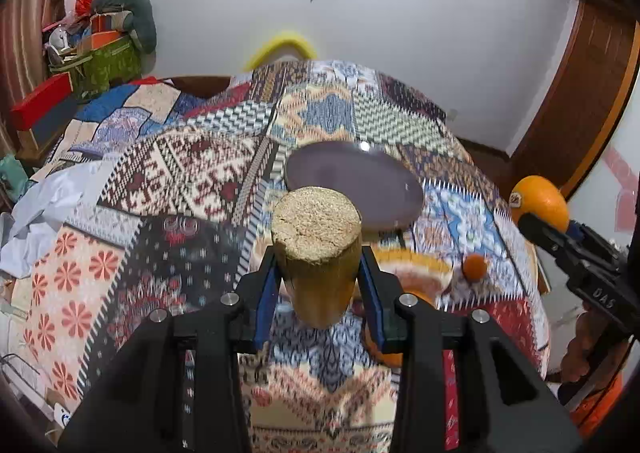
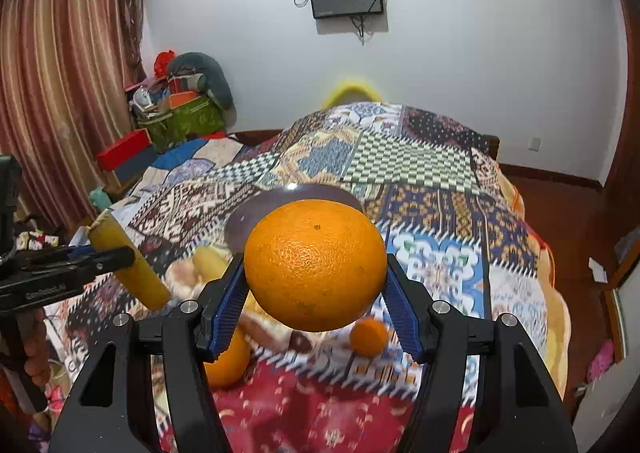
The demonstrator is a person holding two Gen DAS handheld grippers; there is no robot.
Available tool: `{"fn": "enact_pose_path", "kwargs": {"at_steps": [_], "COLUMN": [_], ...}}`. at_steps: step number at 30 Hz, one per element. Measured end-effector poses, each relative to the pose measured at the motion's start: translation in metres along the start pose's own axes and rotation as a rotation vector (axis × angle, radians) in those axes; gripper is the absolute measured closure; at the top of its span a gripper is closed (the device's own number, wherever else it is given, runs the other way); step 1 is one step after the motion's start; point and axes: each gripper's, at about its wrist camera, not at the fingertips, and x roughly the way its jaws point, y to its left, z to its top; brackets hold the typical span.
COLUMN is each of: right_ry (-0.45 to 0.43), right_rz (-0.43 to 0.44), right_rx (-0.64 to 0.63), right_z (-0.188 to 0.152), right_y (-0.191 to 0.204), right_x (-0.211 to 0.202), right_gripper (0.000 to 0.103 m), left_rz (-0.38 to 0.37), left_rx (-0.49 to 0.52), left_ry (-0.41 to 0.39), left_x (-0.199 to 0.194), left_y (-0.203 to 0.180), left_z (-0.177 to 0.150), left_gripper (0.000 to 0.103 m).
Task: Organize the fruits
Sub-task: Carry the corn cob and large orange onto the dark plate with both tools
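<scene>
A bed under a patchwork quilt [image 2: 436, 265] fills the room, with a grey plate [image 1: 356, 185] lying flat ahead of both grippers, a small orange [image 2: 369, 337] and other fruit loose on the quilt nearer in. The left gripper [image 1: 318, 285] has its jaws clamped on a yellow stalk [image 1: 318, 253] whose long axis points forward toward the plate, while the right gripper [image 2: 316, 293] is clamped on a large orange [image 2: 315, 265] lifted above the quilt. Both loads seem equally near the plate, and nothing stands between; the left looks more directly in line.

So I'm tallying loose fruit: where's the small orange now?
The small orange lies on the patchwork cloth, low in the right wrist view, just right of the big orange held in the right hand-held gripper.
</scene>
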Motion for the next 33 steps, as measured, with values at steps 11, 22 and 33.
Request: {"fn": "enact_pose_path", "kwargs": {"at_steps": [11, 22, 33], "right_ry": [-0.040, 0.006, 0.129], "right_rz": [-0.020, -0.038, -0.017], "right_rx": [-0.022, -0.067, -0.096], "right_z": [0.034, 0.044, 0.044], "right_y": [-0.005, -0.007, -0.013], "right_x": [0.028, 0.080, 0.139], "right_gripper": [0.042, 0.042, 0.042], "left_rz": [0.000, -0.011, -0.028], "left_rx": [0.028, 0.037, 0.051], "left_ry": [-0.088, -0.025, 0.043], "left_x": [0.011, 0.065, 0.113], "left_y": [-0.005, -0.004, -0.001], "left_z": [0.048, 0.068, 0.084], "left_gripper": [0.065, 0.065, 0.065]}}
